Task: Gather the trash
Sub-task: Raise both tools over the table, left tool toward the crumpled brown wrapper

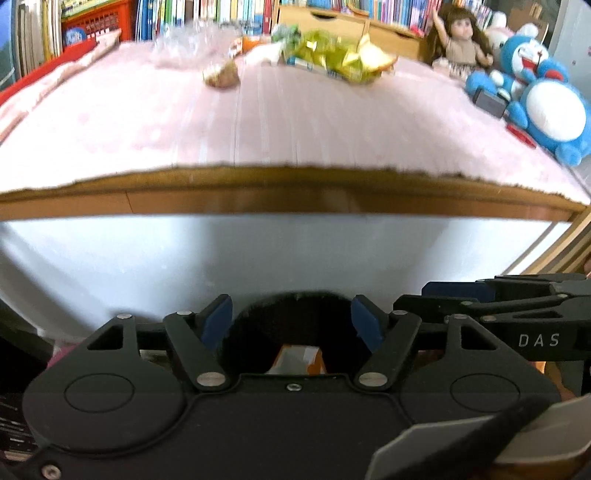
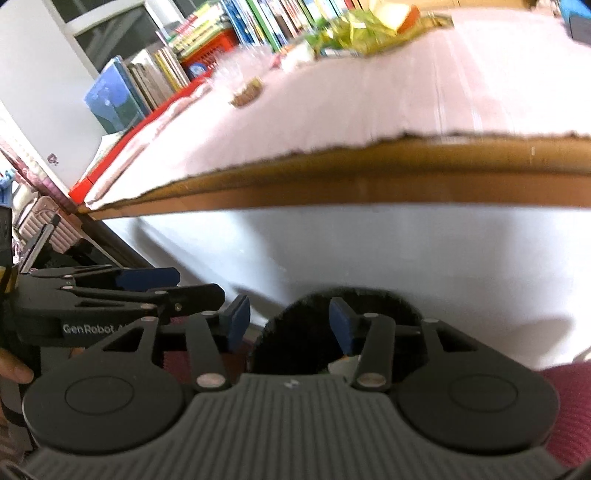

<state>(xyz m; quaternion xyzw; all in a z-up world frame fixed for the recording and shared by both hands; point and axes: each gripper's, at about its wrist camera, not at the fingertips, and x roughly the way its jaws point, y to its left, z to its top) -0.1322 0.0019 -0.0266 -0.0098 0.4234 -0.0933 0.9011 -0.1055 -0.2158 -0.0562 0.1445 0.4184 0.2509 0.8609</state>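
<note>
While both frames are blurred, we can still make out the main layout. We see the left gripper point(image 1: 291, 323) low in the centre of its own view, jaws spread wide with nothing between the blue pads point(image 1: 218, 323). Below the gap sits the round black opening of a bin point(image 1: 295, 306), and an orange-and-white scrap point(image 1: 299, 360) shows inside it. The right gripper point(image 2: 290, 325) sits at lower centre of the right wrist view, also spread wide and empty, over the same dark fuzzy rim.

Across the middle of both frames runs the brown edge of a table point(image 1: 295, 195) covered by a pink cloth point(image 1: 258, 122). We find the trash along the upper part of the left view: a yellow-green crumpled wrapper point(image 1: 332, 55) at upper centre, a small brown crumpled piece point(image 1: 221, 75) to its left, and clear plastic point(image 1: 184, 44) further left. At the upper right we see a doll point(image 1: 460, 37) and a blue plush toy point(image 1: 535, 88). Books point(image 1: 221, 11) line the top edge. A fingertip point(image 2: 16, 371) shows at the left edge of the right view.
</note>
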